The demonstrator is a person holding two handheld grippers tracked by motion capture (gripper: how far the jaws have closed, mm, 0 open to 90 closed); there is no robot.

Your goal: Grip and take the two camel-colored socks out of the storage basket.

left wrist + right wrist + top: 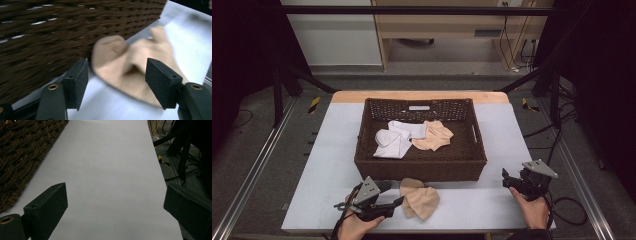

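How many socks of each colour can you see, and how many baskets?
White socks: 2, both in the basket
Beige socks: 2, one in the basket, one on the table in front of it
Brown wicker basket: 1
Total: 5 things

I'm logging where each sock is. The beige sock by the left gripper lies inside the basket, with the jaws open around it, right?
Not quite: that beige sock lies on the table, just outside the basket's front wall, as the high view shows. The left gripper's jaws are indeed open at it.
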